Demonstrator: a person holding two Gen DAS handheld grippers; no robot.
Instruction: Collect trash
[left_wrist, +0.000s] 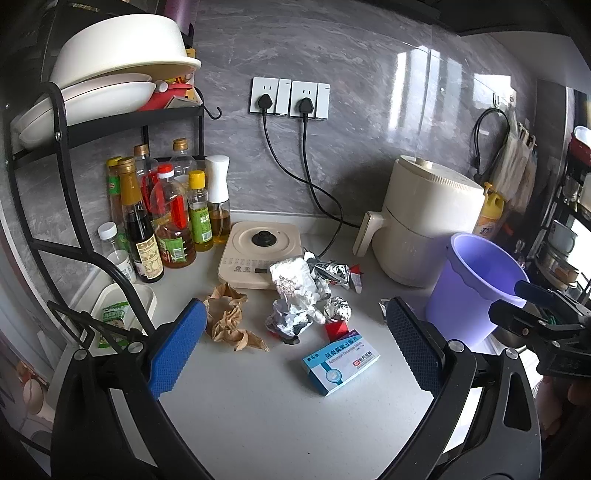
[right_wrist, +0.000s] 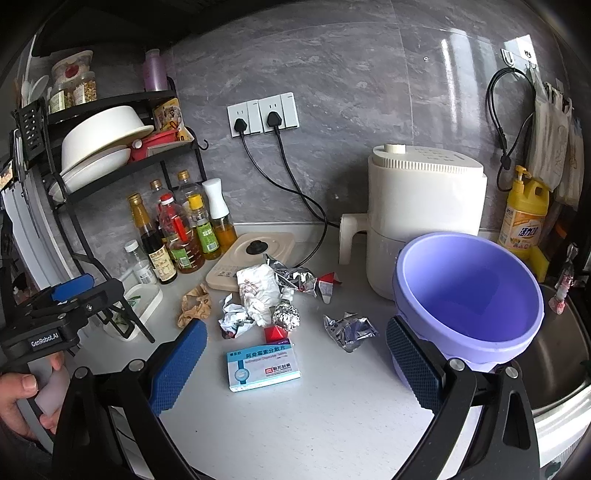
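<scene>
Left gripper (left_wrist: 295, 339): jaws apart, holding nothing, above the countertop's (left_wrist: 277, 413) front edge. Trash lies mid-counter, left to right: brown crumpled paper (left_wrist: 231, 321), white wrapper (left_wrist: 295, 284), foil ball (left_wrist: 338, 308), medicine box (left_wrist: 340, 363) nearest the front, crumpled foil (right_wrist: 349, 330). Purple bucket (right_wrist: 469, 295) stands at the right edge, apparently touching the right gripper's (right_wrist: 295, 362) finger; those jaws likewise apart, empty.

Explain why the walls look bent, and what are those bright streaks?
Left wrist view: the fisheye lens bows the black rack; window glare streaks the grey wall. Right wrist view: corners go dark, the purple bucket looms large, and everything stays sharp.
</scene>
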